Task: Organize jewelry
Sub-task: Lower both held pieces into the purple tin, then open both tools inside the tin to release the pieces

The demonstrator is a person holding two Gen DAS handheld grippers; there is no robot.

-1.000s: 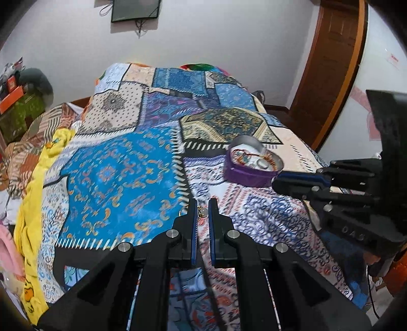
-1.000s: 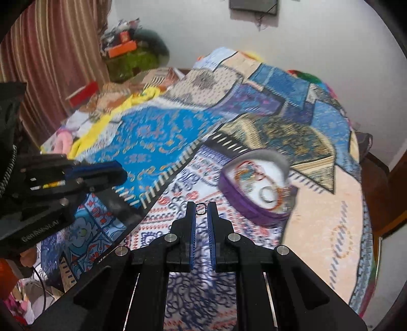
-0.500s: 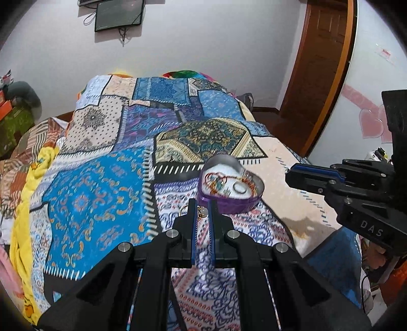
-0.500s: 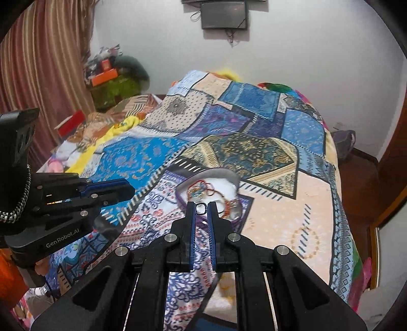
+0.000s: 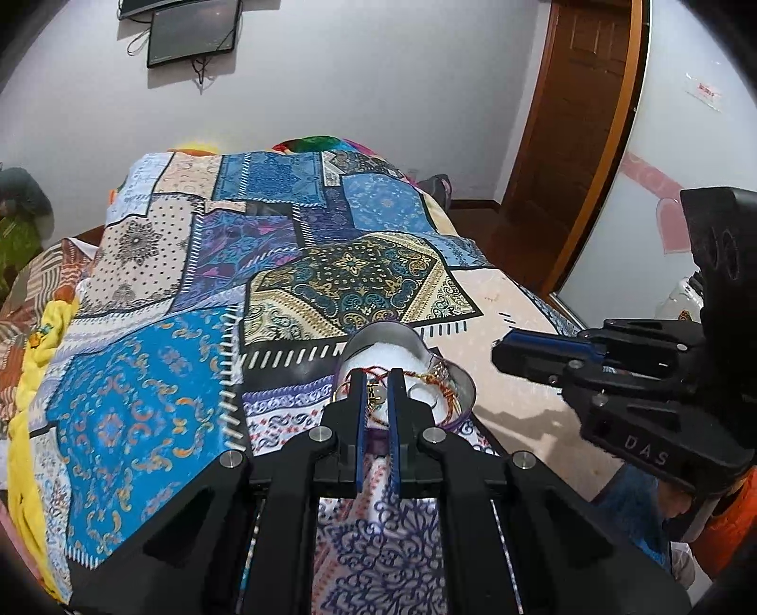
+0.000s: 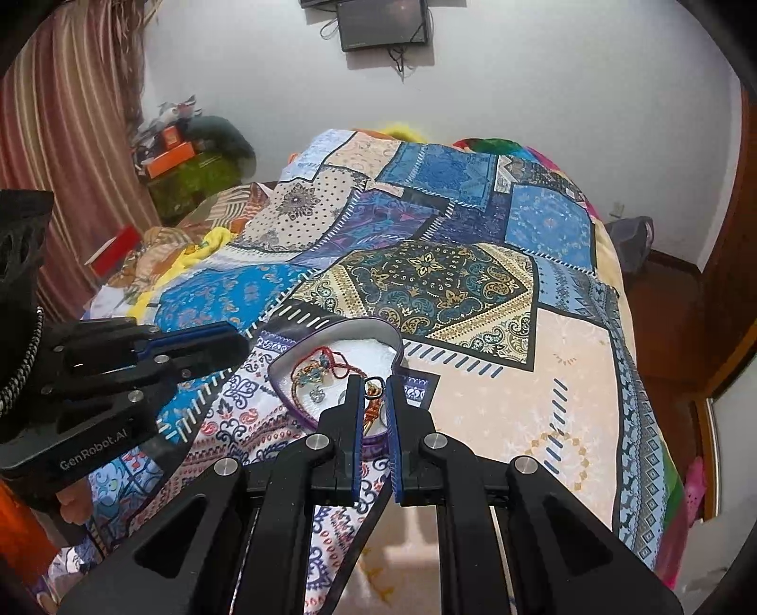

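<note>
Item: heart-shaped purple jewelry box (image 6: 331, 428), open, white-lined, resting on the patchwork bedspread (image 5: 142, 402) near the foot of the bed; it already holds red-thread bracelets (image 6: 326, 362) and a silver ring (image 5: 418, 392). Left gripper (image 5: 377, 390): we have brought it from a position over bare quilt a second ago to directly above the box, its jaws narrowed to a slim gap, with a small gold-toned ornament (image 5: 374, 391) showing between the tips; we judge it pinched there, though contact with both pads is not plainly visible. Right gripper (image 6: 376, 392): likewise moved in, from beside the box to over its near rim, jaws drawn close around a small dark ring-shaped piece (image 6: 374, 382) with an orange bit below it; again we read this as held. Change recorded: over the last second both views swung so that the box slid from off-centre to sit right under each pair of tips, while the jaw gaps kept about the same width. Meaning for the task: in our judgement both pieces are now carried to the drop point, and the step remaining is to part the jaws and let each fall onto the white lining. Elsewhere: wall-mounted screen (image 5: 191, 28), wooden door (image 5: 572, 142), striped curtain (image 6: 61, 142).
</note>
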